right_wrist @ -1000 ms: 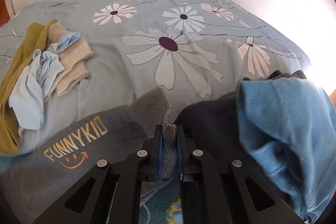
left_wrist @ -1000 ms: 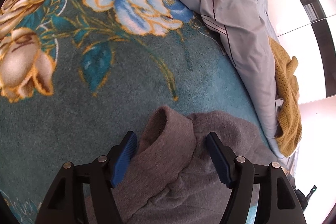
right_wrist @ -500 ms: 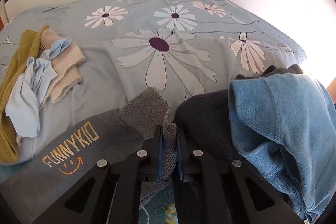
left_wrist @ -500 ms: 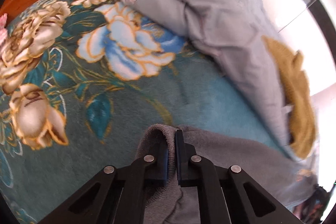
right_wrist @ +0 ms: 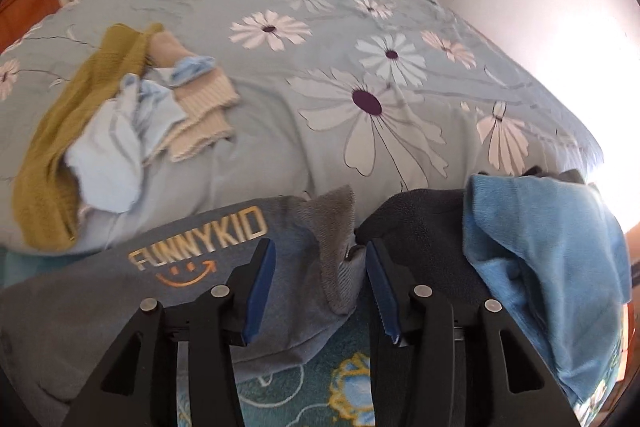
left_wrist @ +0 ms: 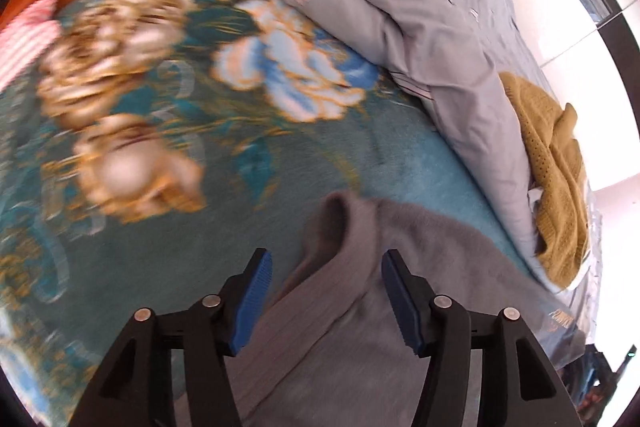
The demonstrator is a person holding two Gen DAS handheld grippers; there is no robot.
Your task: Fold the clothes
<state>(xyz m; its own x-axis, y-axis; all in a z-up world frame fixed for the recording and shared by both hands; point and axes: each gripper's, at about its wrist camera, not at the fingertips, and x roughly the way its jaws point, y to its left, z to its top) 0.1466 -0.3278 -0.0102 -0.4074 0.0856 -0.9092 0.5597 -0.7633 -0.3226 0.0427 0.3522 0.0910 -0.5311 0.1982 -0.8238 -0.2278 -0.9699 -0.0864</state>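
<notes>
Both of your grippers have let go since half a second ago, when each was pinched on a fold of the grey sweatshirt (right_wrist: 100, 307); your left gripper (left_wrist: 326, 297) and your right gripper (right_wrist: 320, 287) now stand with jaws part-way apart and opening, grey cloth lying between the blue pads (right_wrist: 260, 287) but not pressed by them. One grey sweatshirt lies flat on the teal floral blanket (left_wrist: 200, 187), printed "FUNNYKID" in pale letters over an orange smile, a ribbed, fleecy cuff (right_wrist: 338, 251) turned up between your right jaws and a rolled edge (left_wrist: 336, 223) between your left jaws. Just right of it in the right wrist view sits one dark grey fleece garment (right_wrist: 420, 223), with one bright blue garment (right_wrist: 540, 267) draped over its far side. Beyond lies one pale blue duvet (right_wrist: 300, 147) printed with white daisies, its edge touching the sweatshirt. On the duvet, well apart from your grippers, rests a small heap of three pieces: one mustard knit (right_wrist: 56, 147), one light blue garment (right_wrist: 116, 147) and one beige ribbed knit (right_wrist: 204, 111). Two blue pads show on each gripper. One pink striped item (left_wrist: 28, 43) shows at the blanket's far corner, blurred.
</notes>
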